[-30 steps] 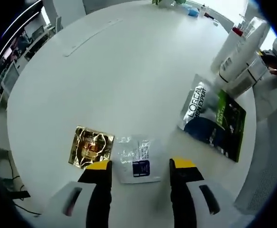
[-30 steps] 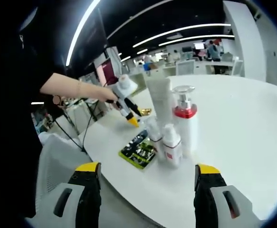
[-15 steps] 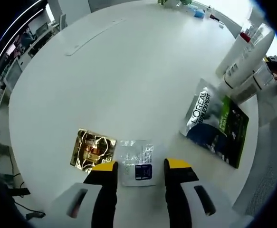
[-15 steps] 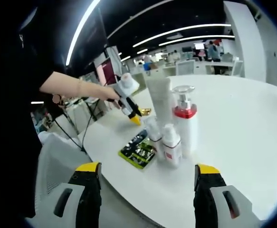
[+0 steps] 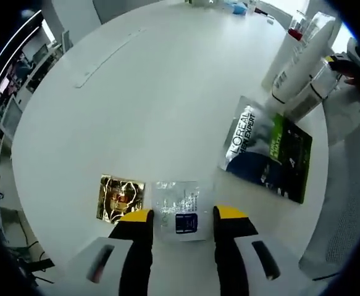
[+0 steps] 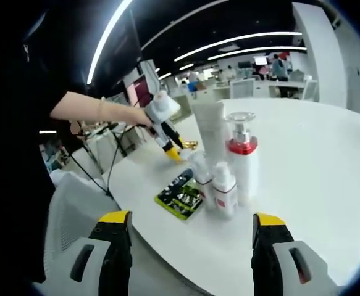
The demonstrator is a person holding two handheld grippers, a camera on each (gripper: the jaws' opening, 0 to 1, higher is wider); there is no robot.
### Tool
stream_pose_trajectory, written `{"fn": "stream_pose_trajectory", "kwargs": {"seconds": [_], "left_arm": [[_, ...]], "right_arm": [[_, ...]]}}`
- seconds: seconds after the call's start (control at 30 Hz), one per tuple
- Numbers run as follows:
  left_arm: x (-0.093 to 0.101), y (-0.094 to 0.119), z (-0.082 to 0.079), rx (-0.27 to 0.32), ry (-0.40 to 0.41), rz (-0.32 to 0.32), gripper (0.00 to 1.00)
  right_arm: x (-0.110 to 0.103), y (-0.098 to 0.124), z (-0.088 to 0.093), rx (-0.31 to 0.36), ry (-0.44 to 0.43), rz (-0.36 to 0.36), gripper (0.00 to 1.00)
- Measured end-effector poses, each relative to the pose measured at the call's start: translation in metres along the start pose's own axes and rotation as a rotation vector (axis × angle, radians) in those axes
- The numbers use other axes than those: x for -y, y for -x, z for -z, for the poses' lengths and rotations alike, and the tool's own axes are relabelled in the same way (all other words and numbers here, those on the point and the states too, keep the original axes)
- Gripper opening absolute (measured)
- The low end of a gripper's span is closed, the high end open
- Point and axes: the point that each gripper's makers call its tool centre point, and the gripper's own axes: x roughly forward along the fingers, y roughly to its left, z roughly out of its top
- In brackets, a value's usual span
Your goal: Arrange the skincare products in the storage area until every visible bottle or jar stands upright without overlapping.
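Left gripper (image 5: 183, 216) jaws apart over clear sachet (image 5: 180, 206) at lower centre; right gripper (image 6: 192, 225) jaws apart, empty. Risk: thin flat sachet slipping, sliding along table (image 5: 155, 92).

right gripper (image 6: 192, 231) wide open (holding nothing) | bottles (image 6: 229, 160) upright | dark sachet (image 6: 181, 196) flat beside them

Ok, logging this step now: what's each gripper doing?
Left gripper: open, jaws either side of the clear sachet, not clamped.
Right gripper: open, holding nothing.
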Motion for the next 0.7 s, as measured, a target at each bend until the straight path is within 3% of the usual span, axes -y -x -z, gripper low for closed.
{"fn": "stream_pose_trajectory", "kwargs": {"seconds": [0.3,0.7], "left_arm": [[0.012,0.013,0.004,0.003,-0.076,-0.009,0.31],[0.036,0.026,0.008,0.008,-0.091,0.008,0.31]], "right_arm": [[-0.003,0.0,-0.002,0.011,0.021,-0.01,0.84],[-0.008,0.001,-0.004,0.015,0.049,-0.024,0.84]]}}
